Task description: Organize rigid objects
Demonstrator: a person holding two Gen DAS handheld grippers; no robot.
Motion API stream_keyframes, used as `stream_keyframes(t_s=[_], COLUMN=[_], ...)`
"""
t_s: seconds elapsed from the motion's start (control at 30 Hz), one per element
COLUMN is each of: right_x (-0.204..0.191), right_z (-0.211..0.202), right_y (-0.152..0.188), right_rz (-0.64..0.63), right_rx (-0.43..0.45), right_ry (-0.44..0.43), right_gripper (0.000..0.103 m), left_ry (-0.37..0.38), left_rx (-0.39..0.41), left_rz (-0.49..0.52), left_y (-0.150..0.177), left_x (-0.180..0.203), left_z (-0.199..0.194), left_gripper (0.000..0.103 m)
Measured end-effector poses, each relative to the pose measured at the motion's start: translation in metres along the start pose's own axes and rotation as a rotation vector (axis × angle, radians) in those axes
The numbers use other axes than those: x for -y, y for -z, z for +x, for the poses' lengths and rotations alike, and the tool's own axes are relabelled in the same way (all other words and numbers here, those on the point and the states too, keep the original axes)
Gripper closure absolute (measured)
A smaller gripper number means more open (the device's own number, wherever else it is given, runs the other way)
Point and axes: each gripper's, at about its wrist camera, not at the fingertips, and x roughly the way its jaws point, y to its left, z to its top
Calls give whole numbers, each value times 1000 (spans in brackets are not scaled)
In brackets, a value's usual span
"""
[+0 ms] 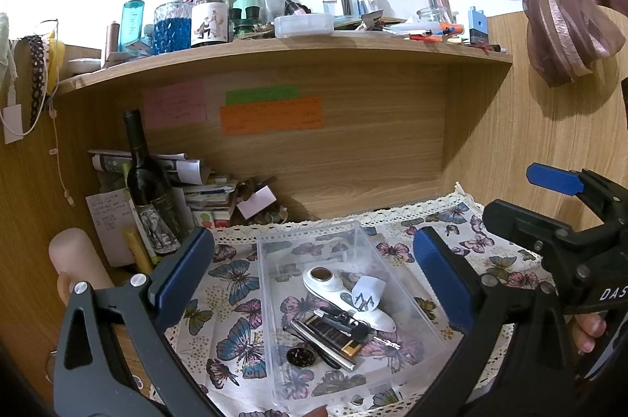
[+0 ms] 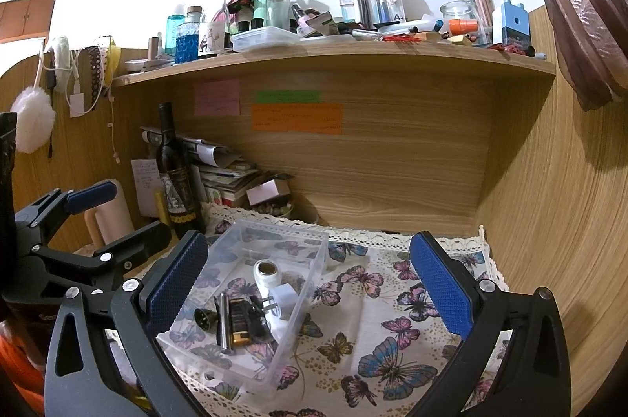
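A clear plastic bin (image 1: pixel 310 232) (image 2: pixel 282 232) sits on a butterfly-print cloth (image 1: pixel 231 283) (image 2: pixel 392 338). Inside lie a white handheld device (image 1: pixel 325 279) (image 2: pixel 267 269), a white plug adapter (image 1: pixel 367 293) (image 2: pixel 284 297), a metal tube (image 1: pixel 325 342) (image 2: pixel 223 322), a black-and-gold case (image 1: pixel 333 332) (image 2: pixel 239 324), a round black disc (image 1: pixel 300 357) (image 2: pixel 205 317) and keys (image 1: pixel 353 328). My left gripper (image 1: pixel 314 279) (image 2: pixel 137 209) hovers open over the bin, holding nothing. My right gripper (image 2: pixel 310 283) (image 1: pixel 510 193) is open and empty, to the right of the bin.
A dark wine bottle (image 1: pixel 147 181) (image 2: pixel 174 173) stands left of the bin beside stacked papers (image 1: pixel 196 181). A beige cylinder (image 1: pixel 72 260) is at far left. The wooden shelf (image 1: pixel 274 52) above is crowded with bottles and stationery. A curtain (image 1: pixel 561 24) hangs at right. Fingers of a hand (image 1: pixel 588 334) hold the right gripper.
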Motion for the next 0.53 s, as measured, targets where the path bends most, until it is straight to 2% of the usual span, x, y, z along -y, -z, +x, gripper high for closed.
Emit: stream_keyframes(t_s=[0.53], right_x=[-7], right_z=[4], right_y=[2], right_rz=[6], right_rx=[-14], right_ry=[15], right_gripper=[0], left_ry=[7], left_rx=[-15], left_rz=[-24], left_y=[1], left_x=[-3], left_z=[3], left_gripper=[0])
